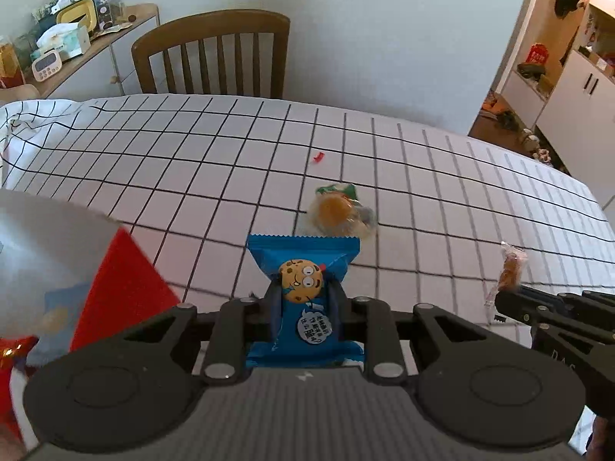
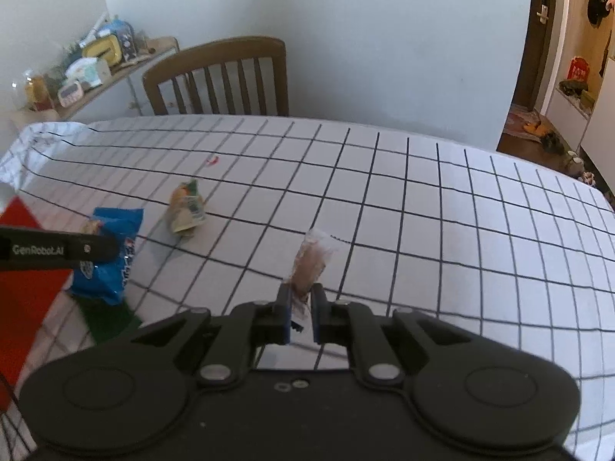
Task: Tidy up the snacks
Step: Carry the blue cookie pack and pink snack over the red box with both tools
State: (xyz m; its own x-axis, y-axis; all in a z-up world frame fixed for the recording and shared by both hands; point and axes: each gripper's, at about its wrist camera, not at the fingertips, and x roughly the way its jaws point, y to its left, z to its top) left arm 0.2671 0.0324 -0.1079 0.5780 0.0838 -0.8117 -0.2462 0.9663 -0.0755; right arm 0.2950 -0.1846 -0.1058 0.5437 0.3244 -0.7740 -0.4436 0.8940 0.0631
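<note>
My left gripper [image 1: 301, 292] is shut on a blue cookie packet [image 1: 303, 261] with a cartoon cookie face, held above the checked tablecloth [image 1: 192, 161]. The same packet [image 2: 111, 265] shows at the left of the right wrist view, pinched by the left gripper [image 2: 100, 247]. My right gripper [image 2: 300, 294] is shut on a small clear-wrapped brown snack [image 2: 309, 259], also seen at the right of the left wrist view as the brown snack [image 1: 509, 271]. A clear-wrapped yellow pastry with a green label [image 1: 338, 209] lies on the cloth beyond the blue packet, the pastry [image 2: 186, 211].
A small red wrapper scrap [image 1: 318, 156] lies further back on the cloth. A red and white box or bag [image 1: 115, 288] stands at the left. A wooden chair [image 1: 215, 57] is at the table's far side, a cluttered sideboard [image 1: 77, 38] behind it.
</note>
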